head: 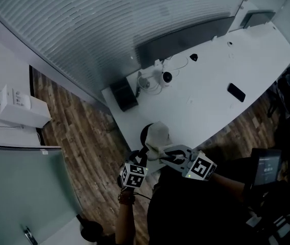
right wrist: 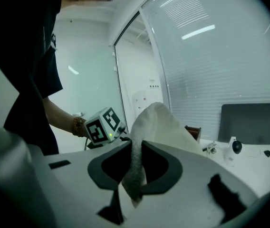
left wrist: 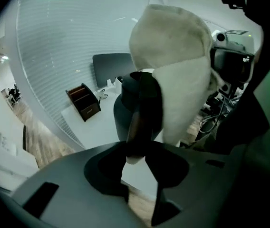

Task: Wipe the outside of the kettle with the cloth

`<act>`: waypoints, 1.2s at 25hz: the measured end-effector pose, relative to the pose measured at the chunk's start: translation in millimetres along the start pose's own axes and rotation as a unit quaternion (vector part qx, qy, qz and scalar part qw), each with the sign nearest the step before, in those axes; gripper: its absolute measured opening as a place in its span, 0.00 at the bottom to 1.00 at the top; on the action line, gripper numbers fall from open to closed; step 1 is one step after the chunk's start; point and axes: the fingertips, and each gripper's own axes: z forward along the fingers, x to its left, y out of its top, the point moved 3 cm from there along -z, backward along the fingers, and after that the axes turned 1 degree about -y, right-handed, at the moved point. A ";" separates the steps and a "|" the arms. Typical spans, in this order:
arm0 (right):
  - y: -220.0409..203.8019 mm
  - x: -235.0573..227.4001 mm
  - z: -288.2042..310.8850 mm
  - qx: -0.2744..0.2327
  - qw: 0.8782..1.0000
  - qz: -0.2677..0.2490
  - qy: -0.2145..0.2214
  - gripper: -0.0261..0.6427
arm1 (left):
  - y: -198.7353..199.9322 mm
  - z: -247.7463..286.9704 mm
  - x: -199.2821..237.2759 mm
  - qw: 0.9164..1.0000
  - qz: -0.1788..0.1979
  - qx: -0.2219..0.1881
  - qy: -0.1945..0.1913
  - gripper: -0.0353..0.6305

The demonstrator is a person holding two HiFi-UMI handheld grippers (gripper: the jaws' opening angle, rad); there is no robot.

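Cloth (right wrist: 159, 122) lies draped over the top of the dark kettle (left wrist: 123, 114), which is at the near edge of the white tabletop (head: 206, 91). The left gripper (left wrist: 137, 148) has its fingers closed on the kettle's handle (left wrist: 144, 110). The right gripper (right wrist: 134, 172) pinches a fold of the cloth tight between its fingers.
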 end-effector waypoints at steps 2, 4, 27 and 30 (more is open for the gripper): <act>-19.8 12.7 20.0 0.027 1.000 -0.008 -0.006 0.12 | -15.7 -4.9 -14.3 0.999 -0.033 -0.001 0.010 0.24; -39.4 22.4 36.5 0.056 0.998 -0.012 -0.022 0.12 | -32.5 -7.6 -25.0 0.998 -0.059 -0.003 0.013 0.24; -232.9 -30.2 106.5 0.256 0.954 0.145 -0.063 0.12 | -14.2 -4.2 -41.7 0.995 -0.079 -0.043 0.048 0.24; -217.1 -16.9 83.9 0.235 0.964 0.124 -0.014 0.12 | -11.9 -1.5 -43.8 0.995 -0.076 -0.042 0.044 0.24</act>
